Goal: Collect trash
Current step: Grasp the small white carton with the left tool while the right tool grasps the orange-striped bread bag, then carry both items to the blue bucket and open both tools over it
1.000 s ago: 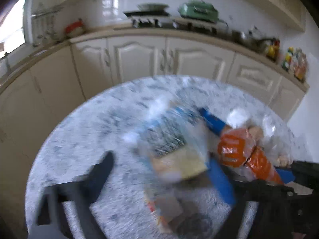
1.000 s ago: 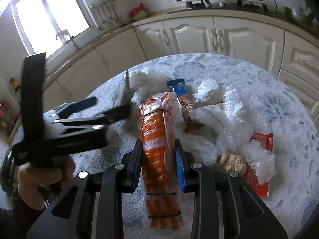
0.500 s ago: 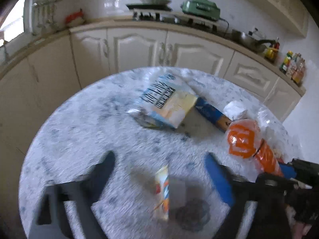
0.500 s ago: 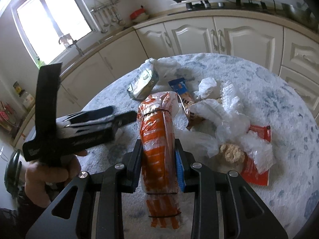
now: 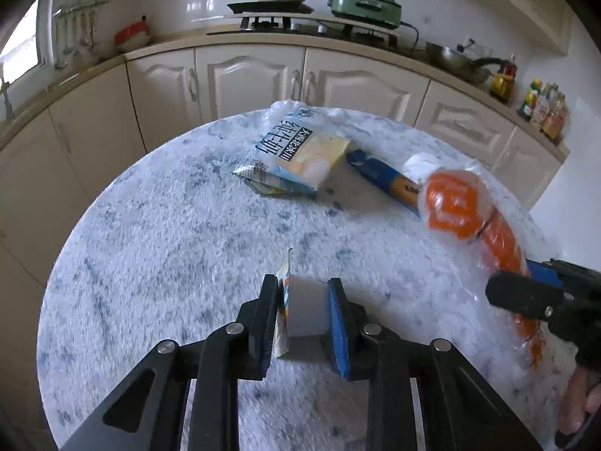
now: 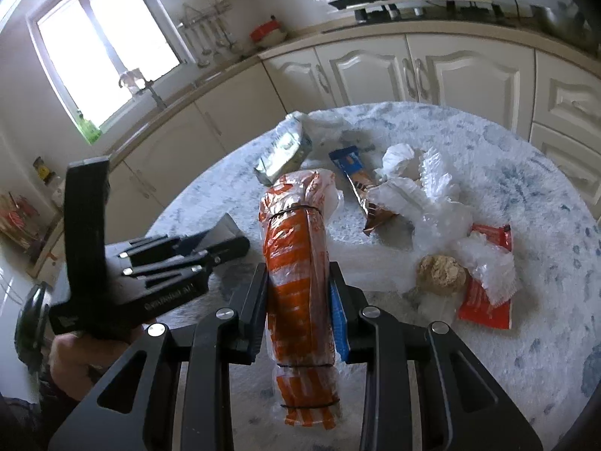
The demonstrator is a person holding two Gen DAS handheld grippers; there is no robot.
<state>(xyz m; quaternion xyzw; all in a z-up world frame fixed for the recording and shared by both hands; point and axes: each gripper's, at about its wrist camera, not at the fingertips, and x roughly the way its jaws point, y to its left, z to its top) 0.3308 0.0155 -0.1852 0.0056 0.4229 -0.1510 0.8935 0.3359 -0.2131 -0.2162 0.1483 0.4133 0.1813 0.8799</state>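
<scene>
My left gripper is shut on a small silver-grey packet just above the round table; it also shows in the right wrist view. My right gripper is shut on a rolled orange-and-clear plastic bag, also seen in the left wrist view. Loose trash lies on the table: a blue-and-yellow snack bag, a blue wrapper, crumpled white plastic, a red wrapper and a brown crumbly lump.
Cream kitchen cabinets curve behind the table, with a stove and a green appliance on the counter. A bright window is at the left. Bottles stand at the counter's right end.
My left gripper let the blue-and-yellow snack bag drop onto the table, then closed on the small silver-grey packet. My right gripper kept its hold on the orange bag.
</scene>
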